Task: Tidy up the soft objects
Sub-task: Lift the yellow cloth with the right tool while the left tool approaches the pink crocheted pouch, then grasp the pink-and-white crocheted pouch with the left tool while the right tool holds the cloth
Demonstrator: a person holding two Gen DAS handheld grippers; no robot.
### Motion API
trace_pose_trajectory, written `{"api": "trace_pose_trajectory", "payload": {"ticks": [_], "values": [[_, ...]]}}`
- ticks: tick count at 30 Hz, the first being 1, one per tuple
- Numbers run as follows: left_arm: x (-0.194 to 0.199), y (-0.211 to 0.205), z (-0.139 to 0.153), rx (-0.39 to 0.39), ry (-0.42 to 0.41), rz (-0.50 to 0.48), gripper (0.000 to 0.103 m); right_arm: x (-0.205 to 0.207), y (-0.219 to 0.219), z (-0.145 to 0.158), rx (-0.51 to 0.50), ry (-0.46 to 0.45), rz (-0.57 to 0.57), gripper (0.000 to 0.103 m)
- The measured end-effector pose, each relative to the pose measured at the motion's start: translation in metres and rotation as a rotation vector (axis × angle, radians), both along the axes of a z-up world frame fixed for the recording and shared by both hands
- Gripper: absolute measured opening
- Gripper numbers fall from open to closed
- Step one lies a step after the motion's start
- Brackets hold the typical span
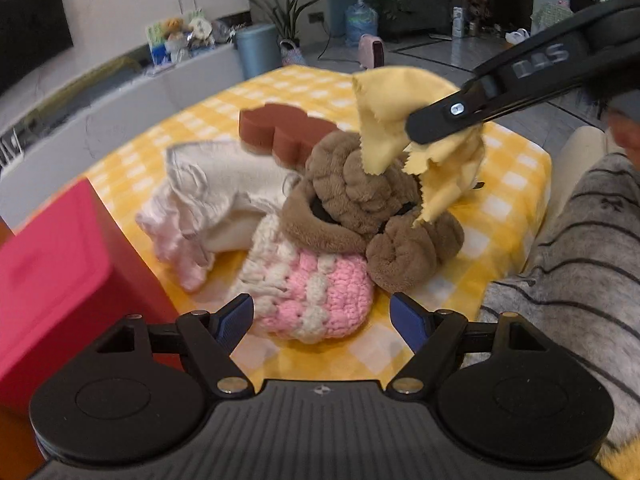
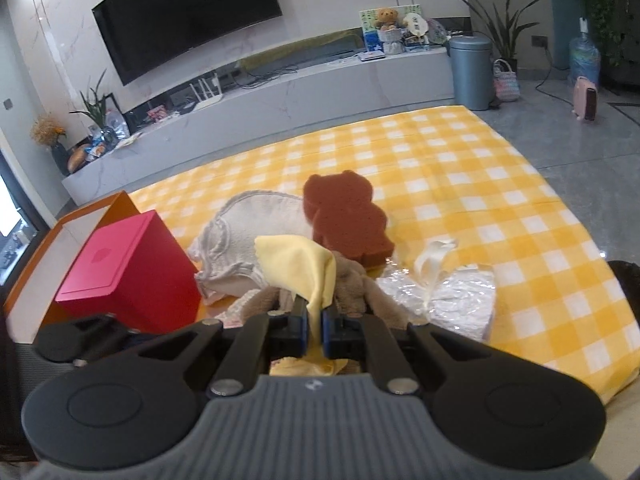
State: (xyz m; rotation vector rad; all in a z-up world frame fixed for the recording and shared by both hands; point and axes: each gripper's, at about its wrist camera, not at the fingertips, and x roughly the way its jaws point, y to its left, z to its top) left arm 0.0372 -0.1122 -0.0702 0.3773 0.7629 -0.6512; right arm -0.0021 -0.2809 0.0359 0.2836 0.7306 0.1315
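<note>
The right gripper (image 2: 315, 322) is clenched on a pale yellow cloth with zigzag-cut edges (image 1: 394, 120), holding it lifted above a brown plush toy (image 1: 352, 192) near the middle of the yellow-and-white checked tablecloth (image 2: 480, 184). The left gripper (image 1: 322, 316) hangs released, nothing between its blue pads, just over a pink-and-white crocheted piece (image 1: 316, 292). A brown bear-shaped sponge (image 2: 344, 220) lies behind the pile; a red box (image 2: 128, 272) stands at the cloth's left edge.

Home living room: wall television (image 2: 188, 16), media console (image 2: 280, 92) (houseplants (image 2: 500, 28) too).

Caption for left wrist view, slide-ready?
Open left gripper over pink-and-white crocheted piece; right gripper lifts yellow cloth.
</note>
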Motion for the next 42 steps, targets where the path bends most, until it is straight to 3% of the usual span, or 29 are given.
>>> {"api": "trace_pose_trajectory", "payload": {"ticks": [4,10,20,22,27,32,38,42], "values": [[0.016,-0.006,-0.014,0.000,0.096,0.059,0.092,0.001,-0.003,-0.001,0.015,0.002,-0.023,0.005],[0.020,-0.012,-0.016,0.016,0.068,0.066,0.095,0.000,-0.010,-0.001,0.057,-0.008,-0.041,0.005],[0.026,-0.031,-0.025,0.107,0.041,0.063,0.099,-0.002,-0.007,0.001,0.060,-0.023,-0.034,0.005],[0.026,-0.029,-0.025,0.104,0.020,0.063,0.085,-0.002,-0.007,0.001,0.068,-0.025,-0.027,0.005],[0.029,-0.012,-0.024,0.068,0.026,0.051,0.065,-0.002,-0.005,0.002,0.074,-0.030,-0.007,0.005],[0.022,-0.003,-0.022,0.138,0.048,0.030,0.049,-0.001,-0.005,0.000,0.073,-0.021,-0.010,0.005],[0.016,0.020,-0.018,0.179,0.093,0.046,0.051,0.001,-0.002,-0.001,0.058,-0.009,-0.008,0.005],[0.016,0.032,-0.010,0.162,0.148,0.063,0.070,0.003,-0.001,-0.002,0.051,-0.002,-0.010,0.005]]}}
